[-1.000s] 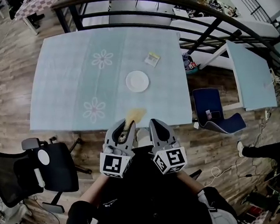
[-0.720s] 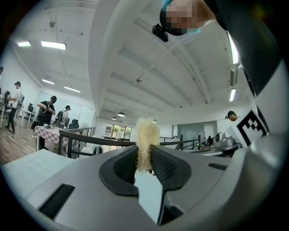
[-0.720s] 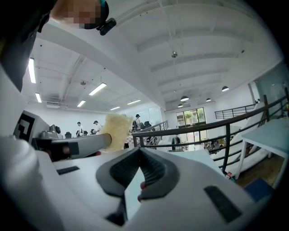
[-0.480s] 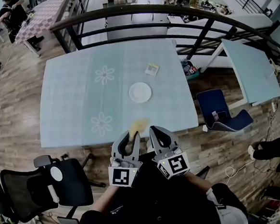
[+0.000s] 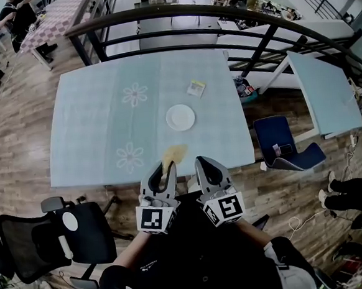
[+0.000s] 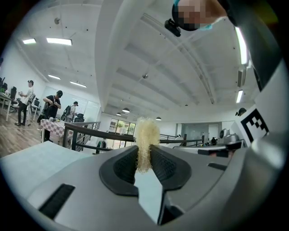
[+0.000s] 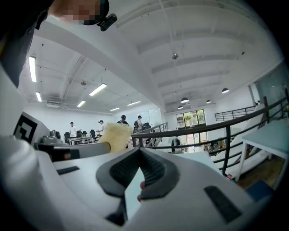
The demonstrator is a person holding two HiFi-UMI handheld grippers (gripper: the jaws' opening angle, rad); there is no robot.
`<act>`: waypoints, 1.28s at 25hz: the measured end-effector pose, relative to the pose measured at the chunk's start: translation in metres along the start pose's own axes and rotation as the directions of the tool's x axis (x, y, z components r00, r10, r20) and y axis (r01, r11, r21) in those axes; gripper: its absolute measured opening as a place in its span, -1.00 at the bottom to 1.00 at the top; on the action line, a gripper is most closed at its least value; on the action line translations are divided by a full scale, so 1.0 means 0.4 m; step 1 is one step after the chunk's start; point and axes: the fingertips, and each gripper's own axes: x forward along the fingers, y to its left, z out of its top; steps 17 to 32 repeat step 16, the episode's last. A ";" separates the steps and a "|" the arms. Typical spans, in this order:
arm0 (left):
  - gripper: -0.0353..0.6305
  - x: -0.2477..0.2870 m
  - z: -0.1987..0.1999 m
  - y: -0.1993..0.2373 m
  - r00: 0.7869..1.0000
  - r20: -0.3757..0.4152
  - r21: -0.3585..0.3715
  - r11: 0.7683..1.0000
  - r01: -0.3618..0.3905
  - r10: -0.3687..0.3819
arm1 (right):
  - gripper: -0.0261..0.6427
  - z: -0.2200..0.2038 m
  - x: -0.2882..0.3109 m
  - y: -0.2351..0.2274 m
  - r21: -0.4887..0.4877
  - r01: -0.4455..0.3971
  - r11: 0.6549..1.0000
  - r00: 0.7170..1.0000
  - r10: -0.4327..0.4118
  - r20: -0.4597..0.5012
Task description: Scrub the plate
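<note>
A round white plate (image 5: pixel 181 117) lies on the pale blue table (image 5: pixel 93 135), right of its middle and well beyond both grippers. My left gripper (image 5: pixel 164 168) is held close to the body at the table's near edge, shut on a pale yellow fibrous scrubber (image 5: pixel 174 152) that sticks out past its tips. In the left gripper view the scrubber (image 6: pixel 146 135) stands pinched between the dark pads of the left gripper (image 6: pixel 143 158). My right gripper (image 5: pixel 202 165) hangs beside it, shut and holding nothing; the right gripper view shows the right gripper (image 7: pixel 139 155) with its tips touching and the scrubber (image 7: pixel 116 136) off to the left.
A small yellow-green packet (image 5: pixel 196 88) lies on the table behind the plate. A black office chair (image 5: pixel 51 235) stands at the near left and a blue chair (image 5: pixel 282 144) at the right. A dark railing (image 5: pixel 220 13) runs behind the table, with a second table (image 5: pixel 326 89) to the right.
The head view has shifted a little. Both grippers keep about the same pose in front of the body, the left still shut on the scrubber. The plate has not moved.
</note>
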 end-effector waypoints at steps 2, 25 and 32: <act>-0.65 0.001 -0.001 -0.002 1.000 -0.005 0.003 1.000 0.003 -0.003 | -0.90 0.004 -0.004 -0.003 -0.001 0.005 1.000 1.000 -0.005 0.003; -0.65 0.002 -0.021 0.023 0.999 -0.003 -0.014 0.999 -0.036 0.036 | -0.90 -0.016 -0.001 -0.001 -0.010 -0.014 1.000 1.000 0.014 -0.017; -0.65 0.002 -0.021 0.023 0.999 -0.003 -0.014 0.999 -0.036 0.036 | -0.90 -0.016 -0.001 -0.001 -0.010 -0.014 1.000 1.000 0.014 -0.017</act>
